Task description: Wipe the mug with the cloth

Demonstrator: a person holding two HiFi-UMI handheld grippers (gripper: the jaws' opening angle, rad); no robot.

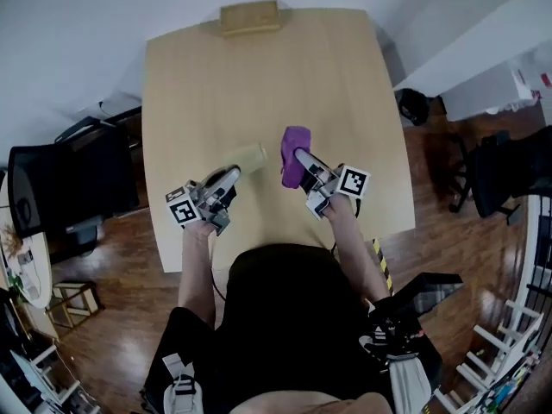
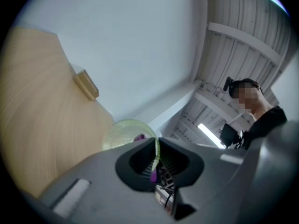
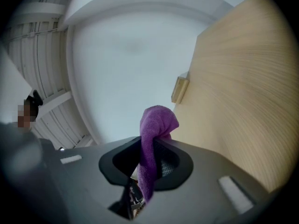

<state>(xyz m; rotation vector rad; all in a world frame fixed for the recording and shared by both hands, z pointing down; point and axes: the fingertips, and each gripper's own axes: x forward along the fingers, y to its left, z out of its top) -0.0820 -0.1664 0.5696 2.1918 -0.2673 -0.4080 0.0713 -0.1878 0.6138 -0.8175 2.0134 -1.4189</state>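
Note:
A pale green translucent mug [image 1: 247,158] lies tilted over the wooden table [image 1: 259,84], with my left gripper [image 1: 226,178] shut on its rim. In the left gripper view the mug's rim [image 2: 128,132] curves down between the jaws, a bit of purple showing through it. My right gripper [image 1: 302,160] is shut on a purple cloth [image 1: 293,153], held just right of the mug's mouth. In the right gripper view the cloth [image 3: 156,125] bunches above the jaws and hangs down through them.
A small wooden block [image 1: 250,15] sits at the table's far edge. A black chair [image 1: 60,188] stands to the left and dark office chairs [image 1: 500,171] to the right. The person's dark lap [image 1: 285,317] is at the table's near edge.

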